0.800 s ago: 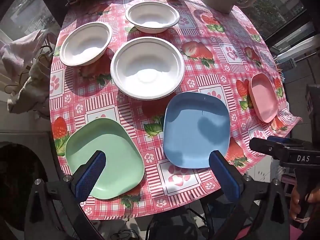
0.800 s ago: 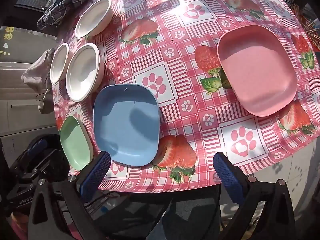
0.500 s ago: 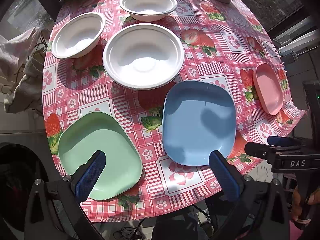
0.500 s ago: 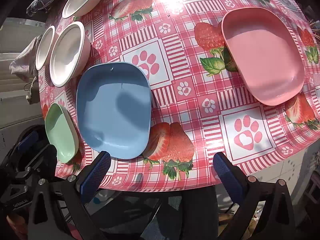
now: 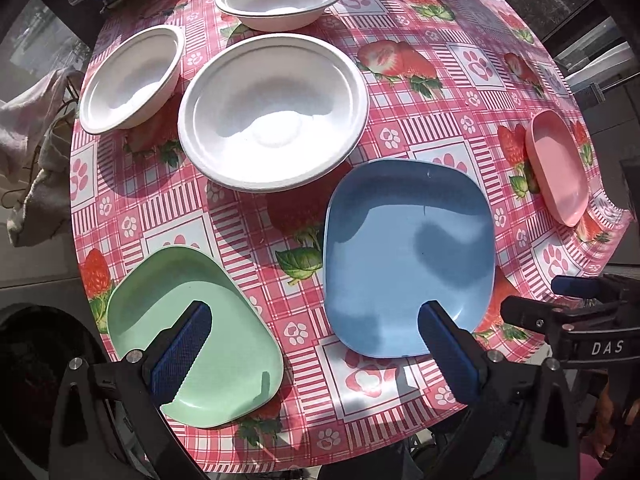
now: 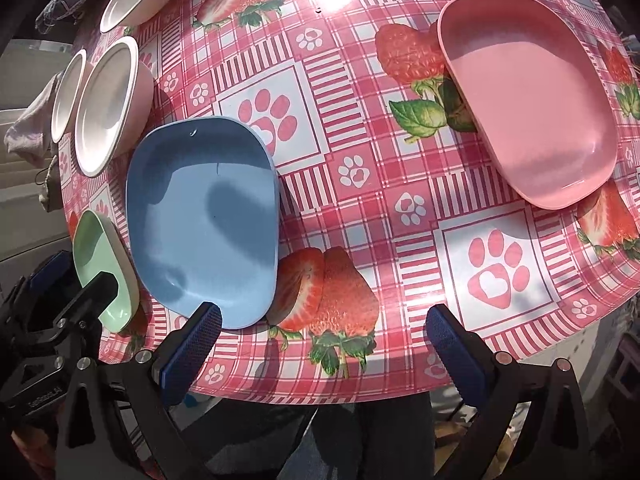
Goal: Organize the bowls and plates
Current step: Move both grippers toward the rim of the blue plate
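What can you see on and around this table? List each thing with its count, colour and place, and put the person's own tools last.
bowls: three, white, far left part of the table, empty
blue plate: one, near edge, middle
green plate: one, near edge, left of the blue plate
pink plate: one, right side, apart from the others
tablecloth: one, red check with strawberries and paw prints
cloths: pale, off the table's left edge
left gripper: fingers wide open, empty, above the near edge
right gripper: fingers wide open, empty

Both views have closed in: the green plate and blue plate now loom larger, lower in frame.
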`<act>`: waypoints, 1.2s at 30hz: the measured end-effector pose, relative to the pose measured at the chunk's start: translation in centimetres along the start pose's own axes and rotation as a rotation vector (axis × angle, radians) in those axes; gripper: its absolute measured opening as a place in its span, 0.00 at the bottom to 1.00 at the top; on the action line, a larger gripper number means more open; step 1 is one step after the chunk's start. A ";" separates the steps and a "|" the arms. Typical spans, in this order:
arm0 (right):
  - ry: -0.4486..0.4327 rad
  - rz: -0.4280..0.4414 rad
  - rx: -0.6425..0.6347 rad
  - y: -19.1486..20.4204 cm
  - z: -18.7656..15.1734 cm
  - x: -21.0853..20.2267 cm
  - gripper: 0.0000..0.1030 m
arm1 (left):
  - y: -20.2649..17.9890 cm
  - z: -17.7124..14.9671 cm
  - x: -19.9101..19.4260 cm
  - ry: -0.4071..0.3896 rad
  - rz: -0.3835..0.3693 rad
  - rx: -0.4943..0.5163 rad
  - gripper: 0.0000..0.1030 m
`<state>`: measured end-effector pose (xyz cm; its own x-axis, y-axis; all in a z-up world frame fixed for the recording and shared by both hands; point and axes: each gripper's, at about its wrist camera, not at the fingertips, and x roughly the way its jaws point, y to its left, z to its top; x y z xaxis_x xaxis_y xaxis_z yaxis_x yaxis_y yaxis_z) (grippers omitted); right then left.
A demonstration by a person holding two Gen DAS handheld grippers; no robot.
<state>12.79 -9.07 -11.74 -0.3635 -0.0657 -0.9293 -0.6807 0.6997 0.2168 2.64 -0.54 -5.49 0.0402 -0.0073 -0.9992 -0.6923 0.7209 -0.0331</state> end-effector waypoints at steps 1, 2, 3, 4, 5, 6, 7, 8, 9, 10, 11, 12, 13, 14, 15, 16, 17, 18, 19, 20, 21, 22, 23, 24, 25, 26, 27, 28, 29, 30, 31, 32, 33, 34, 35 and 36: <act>0.003 -0.004 0.003 0.0 0.2 0.2 1.00 | -0.1 0.2 0.3 -0.005 0.004 0.001 1.00; 0.005 -0.008 0.007 0.0 0.3 0.4 1.00 | -0.2 0.4 0.5 -0.011 0.013 0.003 1.00; 0.007 -0.011 0.011 0.0 0.3 0.6 1.00 | -0.3 0.6 0.7 -0.017 0.033 0.011 1.00; 0.009 -0.013 0.015 -0.3 0.4 0.8 1.00 | -0.4 0.9 1.0 -0.021 0.051 0.022 1.00; 0.010 -0.017 0.017 -0.4 0.5 1.0 1.00 | -0.6 1.1 1.3 -0.033 0.071 0.033 1.00; 0.011 -0.023 0.019 -0.6 0.5 1.1 1.00 | -0.8 1.3 1.6 -0.035 0.079 0.040 1.00; 0.013 -0.029 0.021 -0.8 0.7 1.2 1.00 | -0.9 1.7 2.0 -0.046 0.083 0.042 1.00; 0.014 -0.034 0.023 -1.0 0.9 1.3 1.00 | -1.0 1.9 2.3 -0.047 0.082 0.043 1.00; 0.016 -0.040 0.024 -1.1 1.1 1.5 1.00 | -1.0 2.1 2.6 -0.042 0.078 0.042 1.00; 0.018 -0.046 0.025 -1.1 1.3 1.7 1.00 | -1.0 2.4 2.9 -0.040 0.084 0.038 1.00; 0.019 -0.050 0.025 -1.1 1.5 1.9 1.00 | -1.0 2.6 3.2 -0.037 0.088 0.033 1.00; 0.020 -0.055 0.024 -1.2 1.7 2.1 1.00 | -0.9 3.0 3.6 -0.036 0.099 0.026 1.00; 0.020 -0.060 0.022 -1.1 1.8 2.2 1.00 | -0.8 3.2 3.9 -0.028 0.098 0.018 0.99; 0.019 -0.065 0.021 -1.0 1.8 2.3 1.00 | -0.6 3.1 4.5 -0.005 0.080 0.011 0.98; 0.019 -0.069 0.018 -1.5 1.9 2.5 1.00 | -0.4 3.1 5.1 0.014 0.066 0.007 0.96; 0.021 -0.073 0.017 -1.8 1.9 2.6 1.00 | -0.3 3.2 5.5 0.023 0.063 0.005 0.94; 0.023 -0.077 0.017 -1.7 1.9 2.8 1.00 | -0.4 3.4 6.1 0.027 0.054 0.002 0.94; 0.023 -0.081 0.016 -1.5 2.4 3.0 1.00 | -0.3 3.6 6.4 0.032 0.056 0.004 0.94; 0.024 -0.084 0.015 -1.4 2.5 3.1 1.00 | -0.3 3.7 6.6 0.033 0.058 0.007 0.94; 0.024 -0.089 0.012 -1.4 2.7 3.2 1.00 | -0.2 3.8 6.8 0.033 0.066 0.011 0.94; 0.026 -0.095 0.008 -1.3 3.0 3.2 1.00 | -0.2 3.9 7.1 0.032 0.069 0.012 0.93; 0.026 -0.102 0.003 -1.2 3.1 3.3 1.00 | -0.3 4.1 7.4 0.033 0.069 0.012 0.93; 0.024 -0.111 -0.003 -0.9 3.5 3.5 1.00 | -0.6 4.5 8.0 0.032 0.063 0.007 0.92; 0.021 -0.126 -0.012 -0.8 3.6 3.5 1.00 | -1.1 4.0 7.7 0.028 0.076 0.005 0.91; 0.017 -0.144 -0.023 -0.7 3.8 3.5 1.00 | -1.2 4.1 7.9 0.029 0.074 0.004 0.89; 0.010 -0.163 -0.032 -0.5 3.9 3.6 1.00 | -1.4 4.5 8.3 0.035 0.069 0.004 0.88; 0.001 -0.182 -0.037 -0.6 3.8 3.6 1.00 | -1.5 4.7 8.6 0.040 0.060 0.003 0.87; -0.008 -0.193 -0.039 -0.7 3.8 3.5 1.00 | -1.2 4.5 9.4 0.050 0.041 0.003 0.85; -0.015 -0.202 -0.039 -1.0 3.7 3.3 1.00 | -1.2 4.3 9.7 0.048 0.038 0.004 0.85; -0.019 -0.206 -0.039 -1.3 3.7 3.0 1.00 | -1.4 4.3 9.9 0.050 0.038 0.004 0.84; -0.020 -0.201 -0.036 -1.5 3.7 2.9 1.00 | -1.6 4.3 10.1 0.051 0.035 0.003 0.84; -0.019 -0.186 -0.032 -1.8 3.7 2.8 1.00 | -1.4 3.9 10.5 0.059 0.028 0.001 0.84; -0.017 -0.164 -0.029 -1.9 4.0 2.9 1.00 | -1.5 3.9 10.7 0.061 0.027 0.000 0.84; -0.018 -0.137 -0.029 -2.3 3.9 3.0 1.00 | -1.5 3.8 10.8 0.064 0.026 -0.001 0.84; -0.020 -0.118 -0.028 -2.2 4.2 3.1 1.00 | -1.4 3.8 11.0 0.062 0.023 -0.004 0.84; -0.024 -0.110 -0.033 -2.0 4.6 3.2 1.00 | -1.6 3.9 11.1 0.070 0.021 -0.009 0.84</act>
<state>15.87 -7.42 -16.54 -0.2707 -0.1235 -0.9547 -0.7362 0.6655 0.1226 6.96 0.91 -16.40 -0.0244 -0.0411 -0.9989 -0.6986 0.7154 -0.0123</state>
